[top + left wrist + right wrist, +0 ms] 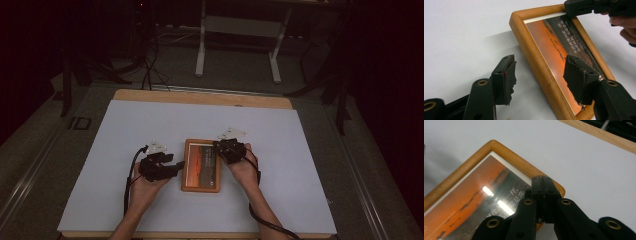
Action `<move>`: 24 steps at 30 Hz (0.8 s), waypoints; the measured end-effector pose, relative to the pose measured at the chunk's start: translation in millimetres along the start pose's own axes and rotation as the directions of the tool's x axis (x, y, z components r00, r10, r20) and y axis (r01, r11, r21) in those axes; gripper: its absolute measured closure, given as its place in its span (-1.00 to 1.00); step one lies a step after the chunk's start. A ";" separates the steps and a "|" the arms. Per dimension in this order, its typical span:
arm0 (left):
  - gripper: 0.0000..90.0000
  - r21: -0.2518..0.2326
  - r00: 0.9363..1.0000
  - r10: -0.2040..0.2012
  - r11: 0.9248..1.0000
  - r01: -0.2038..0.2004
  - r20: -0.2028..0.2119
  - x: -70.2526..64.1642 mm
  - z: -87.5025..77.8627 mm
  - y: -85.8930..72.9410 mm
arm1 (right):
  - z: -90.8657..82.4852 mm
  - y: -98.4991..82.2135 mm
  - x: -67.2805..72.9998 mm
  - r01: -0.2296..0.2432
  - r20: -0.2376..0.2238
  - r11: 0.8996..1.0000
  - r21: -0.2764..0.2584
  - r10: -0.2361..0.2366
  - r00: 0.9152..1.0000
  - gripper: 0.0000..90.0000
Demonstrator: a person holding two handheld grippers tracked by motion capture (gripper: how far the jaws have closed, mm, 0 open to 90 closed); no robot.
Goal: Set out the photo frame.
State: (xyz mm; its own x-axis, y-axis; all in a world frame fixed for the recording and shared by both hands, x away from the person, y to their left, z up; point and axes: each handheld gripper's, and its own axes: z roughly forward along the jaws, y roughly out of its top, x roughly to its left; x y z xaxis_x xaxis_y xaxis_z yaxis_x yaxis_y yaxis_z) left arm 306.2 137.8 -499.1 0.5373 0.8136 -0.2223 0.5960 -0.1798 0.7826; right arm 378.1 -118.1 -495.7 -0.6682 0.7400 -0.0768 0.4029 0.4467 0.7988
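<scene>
Lying flat at the middle of the white table (125, 150), the picture frame (201, 165) runs lengthwise away from the person. The left gripper (539, 80) straddles its near-left edge, jaws apart; the right gripper (543, 182), jaws clenched empty, presses its far-right corner.

The picture frame (201, 165) is warm orange-brown wood. The picture (560, 47) inside glows orange, with a dark grey band down one side, small pale writing on it, and a thin white edge. Both claws, the left claw (539, 77) and the right claw (543, 185), are black with little brass-coloured rings. The surface (150, 125) is pale grey-white with a light wood edge.
</scene>
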 end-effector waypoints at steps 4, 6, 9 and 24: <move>-0.05 -0.004 1.000 -0.015 1.000 0.015 0.009 2.5 -2.3 0.0 | 1.3 0.5 1.2 0.013 0.009 1.000 0.000 -0.013 1.000 1.00; -0.05 -0.009 1.000 -0.016 1.000 0.016 0.009 2.9 -3.3 0.1 | 1.9 -0.1 1.2 0.008 0.006 1.000 -0.001 -0.008 1.000 1.00; -0.01 -0.013 1.000 -0.022 1.000 0.022 0.015 3.4 -5.2 0.4 | 1.9 -0.4 0.7 0.004 0.005 1.000 0.000 -0.004 1.000 1.00; 0.01 -0.046 0.996 -0.072 0.996 0.074 0.060 6.5 -10.8 0.8 | 3.5 -9.1 -10.5 -0.034 0.015 0.999 0.018 0.033 0.999 1.00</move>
State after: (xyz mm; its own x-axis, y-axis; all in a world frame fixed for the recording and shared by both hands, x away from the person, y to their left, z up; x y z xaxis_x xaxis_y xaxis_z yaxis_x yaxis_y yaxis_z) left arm 303.7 149.0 -493.6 0.5284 0.7895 -0.3124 0.6064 -0.0933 0.7897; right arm 383.6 -128.3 -504.3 -0.6447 0.7621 -0.0593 0.4364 0.4306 0.7900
